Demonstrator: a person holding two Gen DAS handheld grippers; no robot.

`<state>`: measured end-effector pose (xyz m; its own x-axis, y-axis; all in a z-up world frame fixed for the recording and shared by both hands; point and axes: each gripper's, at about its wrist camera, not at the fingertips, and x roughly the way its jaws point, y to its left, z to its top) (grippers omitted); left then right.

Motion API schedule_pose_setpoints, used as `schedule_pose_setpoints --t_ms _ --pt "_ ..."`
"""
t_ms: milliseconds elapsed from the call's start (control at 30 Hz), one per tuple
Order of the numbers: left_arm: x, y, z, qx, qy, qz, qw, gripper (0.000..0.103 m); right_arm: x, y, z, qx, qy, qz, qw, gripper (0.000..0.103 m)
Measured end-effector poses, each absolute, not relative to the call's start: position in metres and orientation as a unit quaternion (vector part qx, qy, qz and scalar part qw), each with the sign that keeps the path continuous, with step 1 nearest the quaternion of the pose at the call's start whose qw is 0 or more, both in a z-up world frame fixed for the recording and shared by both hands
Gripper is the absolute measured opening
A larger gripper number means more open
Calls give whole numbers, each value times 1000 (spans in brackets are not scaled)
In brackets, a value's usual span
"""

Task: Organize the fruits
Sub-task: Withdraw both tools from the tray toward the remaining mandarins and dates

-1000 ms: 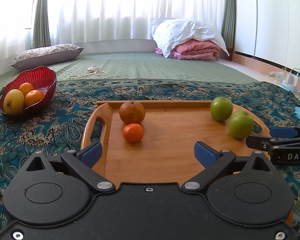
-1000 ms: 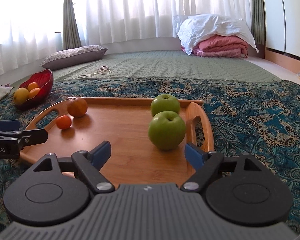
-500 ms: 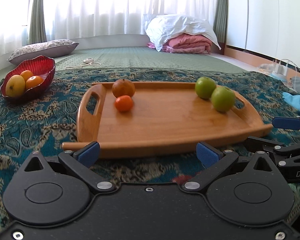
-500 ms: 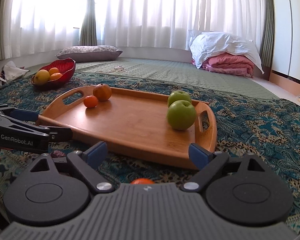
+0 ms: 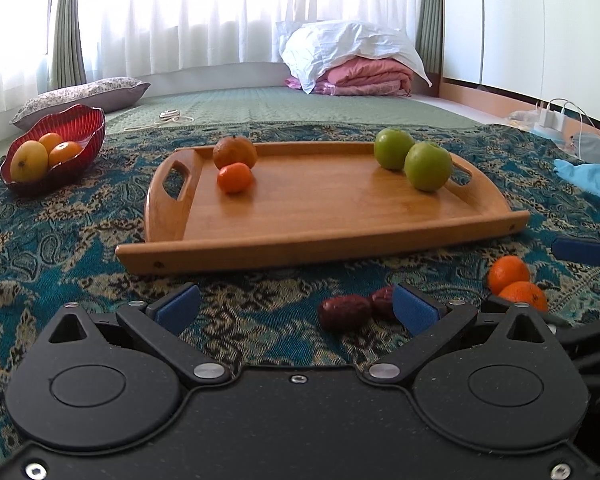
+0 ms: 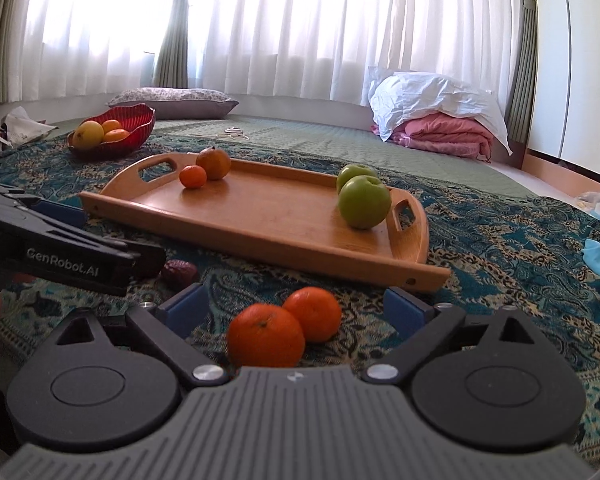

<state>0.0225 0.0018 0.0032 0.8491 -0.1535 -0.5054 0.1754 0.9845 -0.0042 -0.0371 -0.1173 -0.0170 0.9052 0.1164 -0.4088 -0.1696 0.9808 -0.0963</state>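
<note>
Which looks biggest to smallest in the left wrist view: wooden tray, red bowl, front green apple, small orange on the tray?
1. wooden tray
2. red bowl
3. front green apple
4. small orange

The bowl sits farther back, so its real size may be understated.

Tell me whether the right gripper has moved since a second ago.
Yes. The right gripper has backed away from the wooden tray, off its surface; it now frames two oranges on the cloth, open.

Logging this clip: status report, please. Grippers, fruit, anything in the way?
Left gripper open, empty. Right gripper open, two tangerines between its fingers, ungripped. Wooden tray ahead, path unobstructed.
</note>
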Motion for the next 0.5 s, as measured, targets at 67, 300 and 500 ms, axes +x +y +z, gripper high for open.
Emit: schedule_pose_setpoints --t_ms 67,300,500 --pt "21 1 1 19 264 -87 960 103 -41 -114 -21 -67 206 74 973 100" --pt "18 -1 -2 4 270 -91 958 97 -53 -104 -29 -73 202 65 974 100" --pt "17 -4 -3 -4 277 -108 955 82 -59 -99 -31 -68 199 68 975 95"
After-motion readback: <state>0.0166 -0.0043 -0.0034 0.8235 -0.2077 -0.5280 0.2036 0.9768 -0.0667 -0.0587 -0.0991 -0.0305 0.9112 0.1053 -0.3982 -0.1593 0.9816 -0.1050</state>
